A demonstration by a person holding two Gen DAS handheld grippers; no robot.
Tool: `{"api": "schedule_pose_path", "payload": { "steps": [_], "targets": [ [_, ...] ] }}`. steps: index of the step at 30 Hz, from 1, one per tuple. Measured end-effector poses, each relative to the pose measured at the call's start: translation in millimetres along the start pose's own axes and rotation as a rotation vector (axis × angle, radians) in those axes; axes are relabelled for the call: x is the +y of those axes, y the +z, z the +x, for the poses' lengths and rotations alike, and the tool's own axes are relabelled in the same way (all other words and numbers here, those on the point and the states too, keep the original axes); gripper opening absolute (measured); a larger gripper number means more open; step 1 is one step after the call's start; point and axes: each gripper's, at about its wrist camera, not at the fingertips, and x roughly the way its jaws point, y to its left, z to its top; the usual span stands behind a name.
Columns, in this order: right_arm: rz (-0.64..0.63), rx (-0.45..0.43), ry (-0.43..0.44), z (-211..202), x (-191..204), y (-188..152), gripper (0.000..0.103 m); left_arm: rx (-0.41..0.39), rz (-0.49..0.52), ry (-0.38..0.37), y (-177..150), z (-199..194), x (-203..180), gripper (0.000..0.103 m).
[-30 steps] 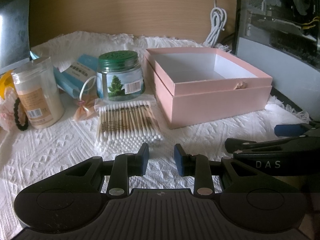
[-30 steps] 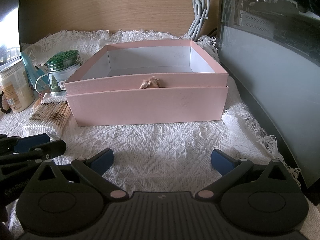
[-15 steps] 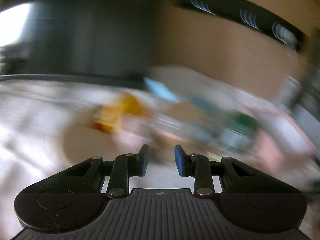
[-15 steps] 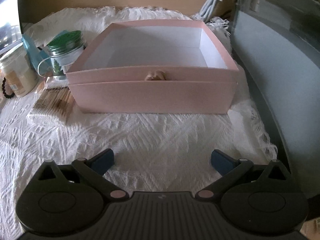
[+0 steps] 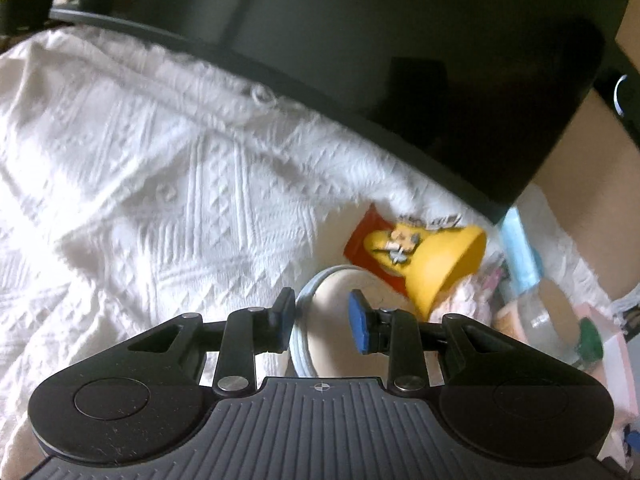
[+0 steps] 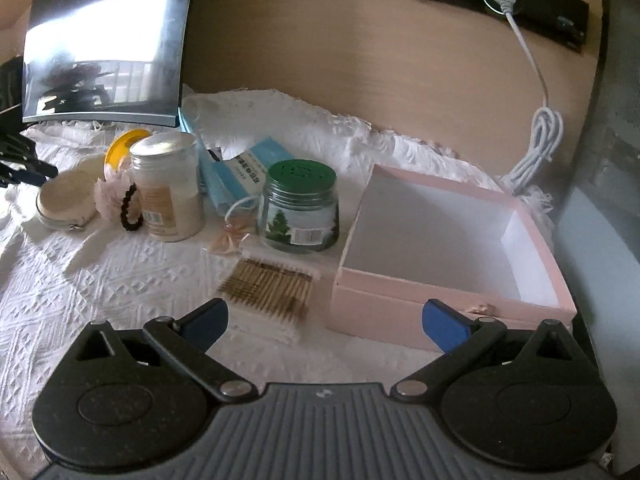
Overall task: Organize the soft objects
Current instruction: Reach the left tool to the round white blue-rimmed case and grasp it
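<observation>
From my left wrist view, my left tool (image 5: 322, 322) hangs low over the white cloth (image 5: 160, 184) on the desk, its blue pads set narrowly apart and gripping nothing; one pad lies over the rim of the round cream pouch (image 5: 336, 304) and the other over its face, so I judge I am lining up to pinch that soft pouch by its edge. Just beyond it a yellow cup (image 5: 444, 264) lies tipped on its side over a red packet (image 5: 360, 240), its mouth facing away from me; I cannot tell what is inside. From my right wrist view, my right tool (image 6: 324, 320) is spread wide and empty near the front edge of the desk, waiting by the pink box (image 6: 400, 308), which stands open and bare inside, so it looks like the place for the soft things. Toward the left edge sits the cream pouch (image 6: 64, 200), beside a pink scrunchie (image 6: 110, 194). A clear jar (image 6: 170, 188) holds pale contents, a green-lidded jar (image 6: 300, 208) stands closed, and a pack of cotton swabs (image 6: 268, 284) lies just beside the box.
</observation>
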Motion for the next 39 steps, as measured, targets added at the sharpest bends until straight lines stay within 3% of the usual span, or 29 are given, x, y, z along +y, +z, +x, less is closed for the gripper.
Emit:
{"api": "schedule_pose_path", "payload": {
  "steps": [1, 4, 16, 19, 22, 25, 27, 29, 39],
  "targets": [
    [0.007, -0.001, -0.001, 0.9, 0.0, -1.2, 0.103, 0.023, 0.001, -0.009, -0.9, 6.6, 0.9, 0.033],
    [0.022, 0.008, 0.001, 0.4, -1.9, -7.4, 0.103, 0.092, -0.010, -0.081, -8.3, 18.0, 4.2, 0.048],
    [0.025, 0.019, 0.044, -1.2, -1.0, -18.5, 0.103, 0.025, -0.009, -0.390, -18.7, -13.2, 6.4, 0.050],
    [0.021, 0.019, 0.049, 0.4, -0.5, -18.8, 0.103, 0.008, 0.002, -0.371, -18.8, -13.5, -0.7, 0.054],
    [0.029, 0.013, 0.053, 0.0, -0.8, -17.8, 0.103, -0.008, -0.050, -0.353, -14.0, -7.3, 0.5, 0.058],
    [0.027, 0.006, 0.050, -2.0, -0.8, -18.4, 0.103, 0.020, -0.086, -0.228, -8.7, 6.8, 0.5, 0.058],
    [0.019, 0.001, 0.044, -3.6, -0.7, -19.6, 0.103, 0.081, -0.096, -0.138, -10.3, 20.0, 1.1, 0.058],
    [0.012, -0.002, 0.039, -4.9, -0.9, -20.9, 0.103, 0.132, -0.108, -0.099, -14.9, 30.1, 3.9, 0.059],
    [0.009, 0.007, 0.050, -1.0, 1.3, -20.5, 0.103, 0.112, -0.281, -0.299, -38.5, 38.3, 30.9, 0.064]
  ]
}}
